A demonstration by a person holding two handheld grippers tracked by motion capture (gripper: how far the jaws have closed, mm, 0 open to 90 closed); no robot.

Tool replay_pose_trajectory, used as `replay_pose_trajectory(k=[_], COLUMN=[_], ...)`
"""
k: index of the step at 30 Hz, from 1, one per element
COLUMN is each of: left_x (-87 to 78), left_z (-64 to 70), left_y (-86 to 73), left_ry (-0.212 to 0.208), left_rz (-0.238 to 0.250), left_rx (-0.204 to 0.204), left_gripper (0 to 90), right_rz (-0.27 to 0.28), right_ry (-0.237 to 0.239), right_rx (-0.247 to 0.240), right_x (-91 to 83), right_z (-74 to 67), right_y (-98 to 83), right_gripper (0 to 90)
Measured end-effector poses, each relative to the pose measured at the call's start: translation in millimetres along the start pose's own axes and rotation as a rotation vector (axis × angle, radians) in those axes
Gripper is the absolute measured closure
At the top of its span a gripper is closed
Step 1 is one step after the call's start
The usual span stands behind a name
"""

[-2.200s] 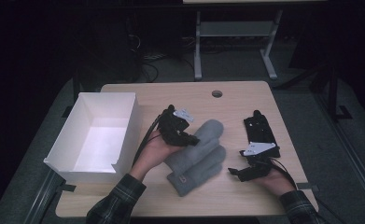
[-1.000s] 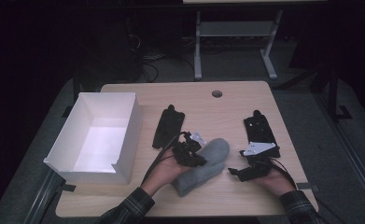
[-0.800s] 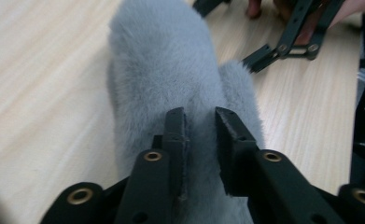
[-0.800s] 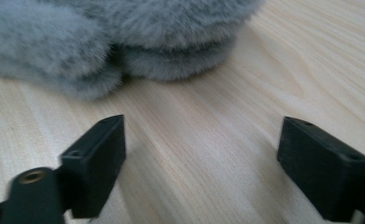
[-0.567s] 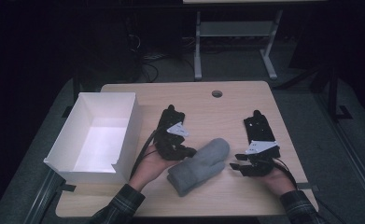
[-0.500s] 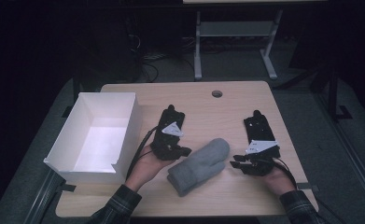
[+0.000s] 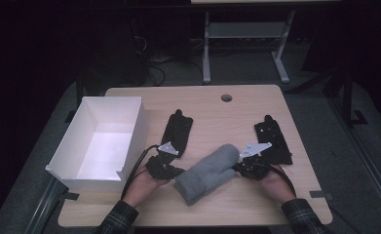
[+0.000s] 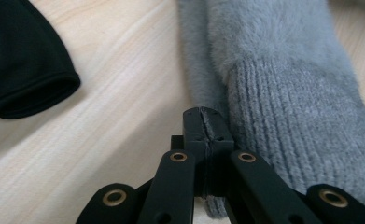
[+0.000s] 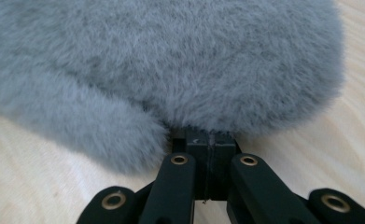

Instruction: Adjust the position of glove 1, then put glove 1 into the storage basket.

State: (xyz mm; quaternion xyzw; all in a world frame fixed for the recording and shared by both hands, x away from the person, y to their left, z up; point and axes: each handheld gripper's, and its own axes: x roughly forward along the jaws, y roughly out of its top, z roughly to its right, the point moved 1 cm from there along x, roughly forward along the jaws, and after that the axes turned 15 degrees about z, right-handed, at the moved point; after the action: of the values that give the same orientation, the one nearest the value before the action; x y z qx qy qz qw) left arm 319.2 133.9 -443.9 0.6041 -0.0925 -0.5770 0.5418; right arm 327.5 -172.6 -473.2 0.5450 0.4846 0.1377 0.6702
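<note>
Both your grippers have just closed on the grey mitten [image 7: 207, 173], left gripper [image 7: 166, 168] pinching its cuff, right gripper [image 7: 244, 168] its tip, along its length.

Grey mitten [image 7: 207, 174]: two layers splayed apart earliest; now single stacked bundle, lying diagonal between both hands.
Left gripper [image 7: 164, 168]: earlier over mitten's upper part, then atop bundle; now off it, at cuff end, left of bundle. Jaws just closing, now together beside ribbed cuff [image 8: 283, 121], nothing between them.
Right gripper [image 7: 246, 165]: shifted inward from table's right part to mitten's fluffy tip. Jaws just closing, now together against fur.
</note>
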Motion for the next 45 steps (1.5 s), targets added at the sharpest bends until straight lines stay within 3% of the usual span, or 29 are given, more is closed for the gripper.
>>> replay_pose_trajectory(k=[8,15,18,22,26,30,35,41,45], left_x=[0.6,5.4,5.5,0.5,-4.6,-8.9,-12.9,-14.4,-7.9], left_z=[10.6,23.1,26.1,20.7,15.4,10.3,4.5,8.5,13.7], left_y=[-9.9,-13.4,-14.5,-13.6,-10.4,-4.6,4.5,24.7,38.2], left_ry=[-0.048,-0.093,-0.086,-0.042,-0.019,-0.004,0.028,0.011,-0.005], left_rz=[-0.013,-0.030,-0.034,-0.019,0.039,0.080,0.098,0.148,0.164], left_rx=[-0.022,0.002,0.001,0.019,0.006,-0.005,0.023,0.073,0.100], left_gripper=[89.6,89.5,88.6,84.0,74.4,61.4,51.5,34.7,23.3], right_rz=[-0.003,0.002,0.009,0.016,0.038,0.044,0.042,0.023,0.001], right_ry=[-0.002,0.004,0.008,0.012,0.012,-0.017,-0.044,-0.075,-0.062], right_rx=[0.010,-0.005,-0.005,-0.009,0.021,0.053,0.079,0.037,0.032], right_x=[14.8,28.9,33.7,33.4,25.7,15.7,-1.6,-20.7,-24.1], right_z=[7.2,10.3,11.4,12.9,18.6,26.6,32.7,22.1,17.8], right_y=[7.0,14.2,16.4,16.9,16.6,11.3,2.6,-10.5,-18.8], right_gripper=[90.0,90.0,90.0,89.6,78.2,56.8,39.1,30.1,28.0])
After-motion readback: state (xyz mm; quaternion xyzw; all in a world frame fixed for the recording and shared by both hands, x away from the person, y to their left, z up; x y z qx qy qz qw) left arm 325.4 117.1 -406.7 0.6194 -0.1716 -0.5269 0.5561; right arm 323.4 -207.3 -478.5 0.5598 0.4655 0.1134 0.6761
